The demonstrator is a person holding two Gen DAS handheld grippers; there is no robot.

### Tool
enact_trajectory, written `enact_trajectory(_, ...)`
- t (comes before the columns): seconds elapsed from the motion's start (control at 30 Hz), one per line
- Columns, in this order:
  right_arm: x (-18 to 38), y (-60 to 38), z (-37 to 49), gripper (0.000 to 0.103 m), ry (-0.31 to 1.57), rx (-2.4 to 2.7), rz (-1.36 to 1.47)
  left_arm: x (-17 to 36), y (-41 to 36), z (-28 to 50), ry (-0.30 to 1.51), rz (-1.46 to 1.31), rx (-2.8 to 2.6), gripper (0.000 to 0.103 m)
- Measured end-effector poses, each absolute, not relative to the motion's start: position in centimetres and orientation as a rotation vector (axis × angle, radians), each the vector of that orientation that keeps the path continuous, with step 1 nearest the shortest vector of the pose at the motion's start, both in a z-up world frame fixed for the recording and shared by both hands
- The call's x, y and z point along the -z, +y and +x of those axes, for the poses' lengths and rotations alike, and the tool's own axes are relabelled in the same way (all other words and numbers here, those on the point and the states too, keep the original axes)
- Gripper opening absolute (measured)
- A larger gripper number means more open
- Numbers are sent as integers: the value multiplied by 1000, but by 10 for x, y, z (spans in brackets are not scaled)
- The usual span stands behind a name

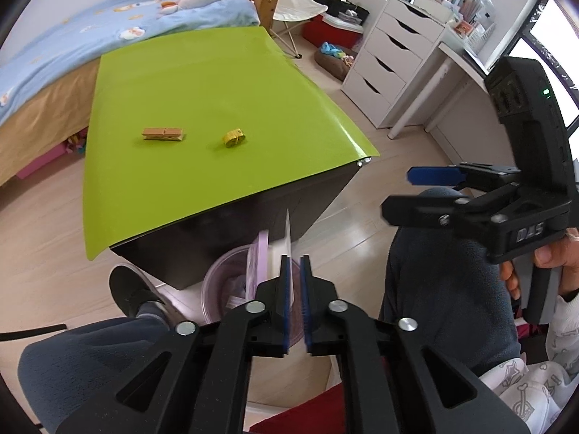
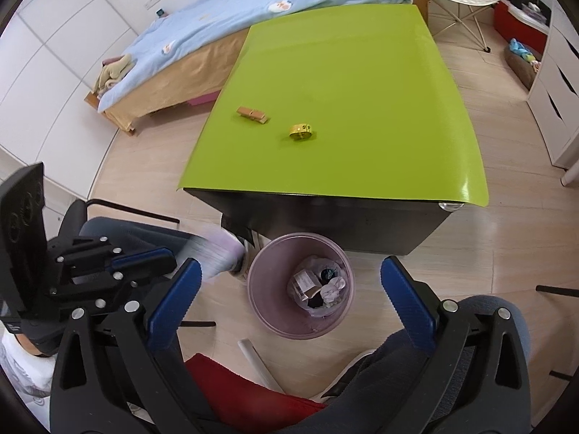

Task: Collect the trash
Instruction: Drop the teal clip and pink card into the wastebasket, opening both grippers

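Note:
My left gripper (image 1: 296, 271) is nearly closed on a thin white and lilac paper wrapper (image 1: 286, 246), held above a lilac trash bin (image 1: 224, 282) on the floor. In the right wrist view the wrapper (image 2: 217, 253) is blurred, left of the bin (image 2: 300, 293), which holds several scraps. My right gripper (image 2: 289, 289) is open and empty above the bin; it also shows in the left wrist view (image 1: 412, 195). On the green tabletop (image 2: 343, 72) lie a brown wafer-like bar (image 2: 252, 114) and a yellow crumpled wrapper (image 2: 301, 132).
A bed with a blue cover (image 2: 235, 11) stands behind the table. White drawers (image 1: 391, 58) and a desk stand at the right. My knees and a chair are below the grippers. A red cloth (image 2: 246, 398) lies near the bottom.

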State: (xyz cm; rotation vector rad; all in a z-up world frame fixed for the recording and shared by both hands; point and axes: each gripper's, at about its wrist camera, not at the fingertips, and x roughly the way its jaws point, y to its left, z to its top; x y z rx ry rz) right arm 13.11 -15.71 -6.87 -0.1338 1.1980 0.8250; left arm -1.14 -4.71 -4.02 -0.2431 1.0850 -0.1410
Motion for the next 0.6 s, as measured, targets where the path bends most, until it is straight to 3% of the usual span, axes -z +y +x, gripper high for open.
enact_trajectory(0.07, 68, -159, 132, 98, 1196, -824, -128, 43, -47, -11, 1084, -248, 131, 58)
enact_trajectory(0.17, 69, -161, 132, 98, 1194, -823, -124, 42, -45, -11, 1062, -248, 97, 87)
enact_trajectory(0.3, 71, -161, 131, 99, 1195, -823, -125, 41, -38, -11, 1050, -237, 44, 95)
enact_trajectory(0.6, 69, -152, 129, 100, 1182, -839, -144, 38, -20, -13, 1022, -264, -14, 95)
